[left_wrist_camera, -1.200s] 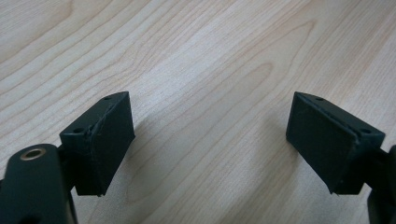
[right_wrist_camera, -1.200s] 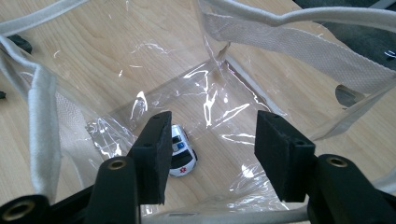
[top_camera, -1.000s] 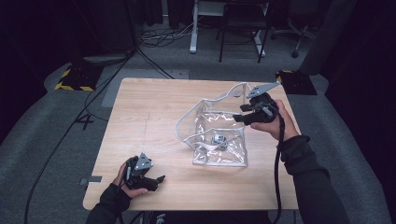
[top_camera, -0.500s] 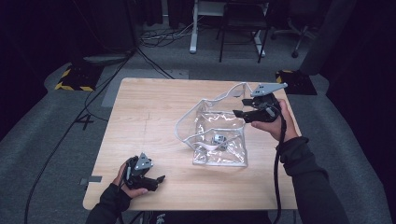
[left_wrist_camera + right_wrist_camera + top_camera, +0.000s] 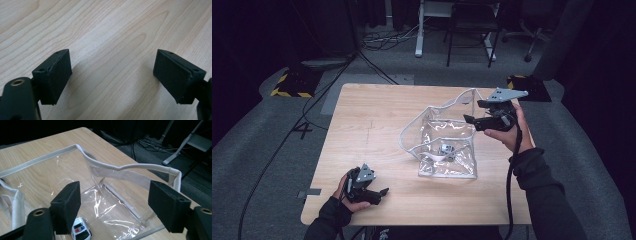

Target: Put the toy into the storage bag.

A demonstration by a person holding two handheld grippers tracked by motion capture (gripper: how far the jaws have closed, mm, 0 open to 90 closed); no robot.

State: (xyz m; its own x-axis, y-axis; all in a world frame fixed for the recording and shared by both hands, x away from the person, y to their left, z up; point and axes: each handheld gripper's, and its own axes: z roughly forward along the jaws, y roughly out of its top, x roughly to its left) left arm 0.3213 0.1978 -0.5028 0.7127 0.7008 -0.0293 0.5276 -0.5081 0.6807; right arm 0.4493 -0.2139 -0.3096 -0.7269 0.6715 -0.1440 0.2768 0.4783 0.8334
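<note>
Since earlier frame, right gripper point(image 5: 468, 119) jaws have just been opening; released now, nothing between them, rim of clear plastic bag point(image 5: 447, 145) just ahead. We see bag upright mid-table, mouth open, toy police car point(image 5: 80, 231) on its floor, below right jaws. Left gripper point(image 5: 382, 192) idle, jaws spread over bare table point(image 5: 377, 115), well apart from bag. Right hand nearer.

The only legible mark is a dark figure "4" point(image 5: 305, 131) on the grey floor just left of the wooden table point(image 5: 377, 115). The yellow-and-black hazard striping point(image 5: 287, 93) at the edge of a floor plate farther back is a warning pattern without words. The toy police car point(image 5: 80, 231) inside the clear bag point(image 5: 105, 202) carries no readable lettering.
</note>
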